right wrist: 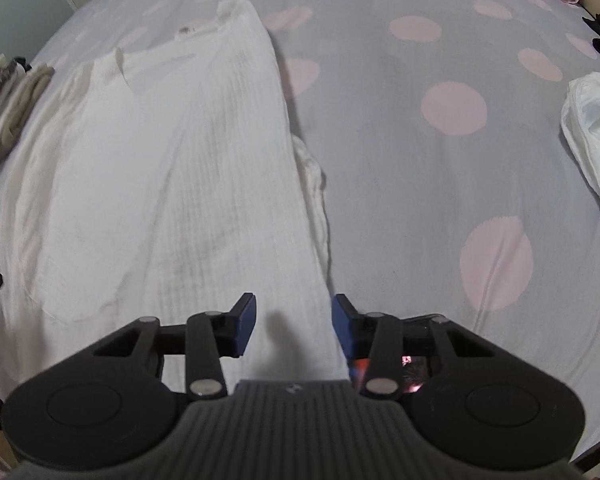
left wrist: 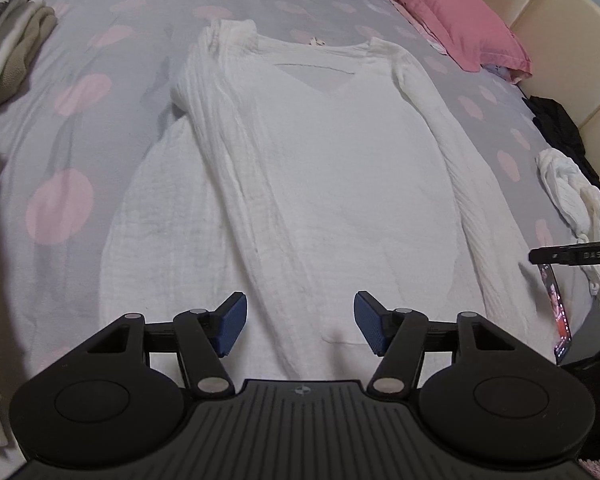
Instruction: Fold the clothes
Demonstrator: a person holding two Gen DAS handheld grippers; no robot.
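Hovering low over the near hem, the left gripper [left wrist: 300,326] has its blue pads wide apart and holds nothing. The right gripper [right wrist: 294,326] is the same, its jaws parted over the near end of the right sleeve, with cloth under the gap but not pinched.

Below them lies the white crinkled long-sleeved V-neck garment [left wrist: 320,184], spread face up on the grey bed cover with pink dots [right wrist: 440,184], hem towards the grippers and neckline away. Both sleeves are laid inward along the body, so the piece looks narrowed along its length; whether more folds are wanted I cannot judge from this alone.

The fabric seems thin, light and very soft, like gauze cotton. I expect that it drapes and sags at once when lifted, and one layer may slip off the other. A hold should therefore take all layers together, at the hem corners or at the sleeve edge, where the cloth is doubled and thicker. The soft bed gives way under pressing, so a pinch must go deep enough.

Further away, a crumpled white cloth [right wrist: 592,140] waits on the right, a stack of folded beige and grey clothes [left wrist: 8,48] on the left, and a pink pillow [left wrist: 452,12] by the headboard.
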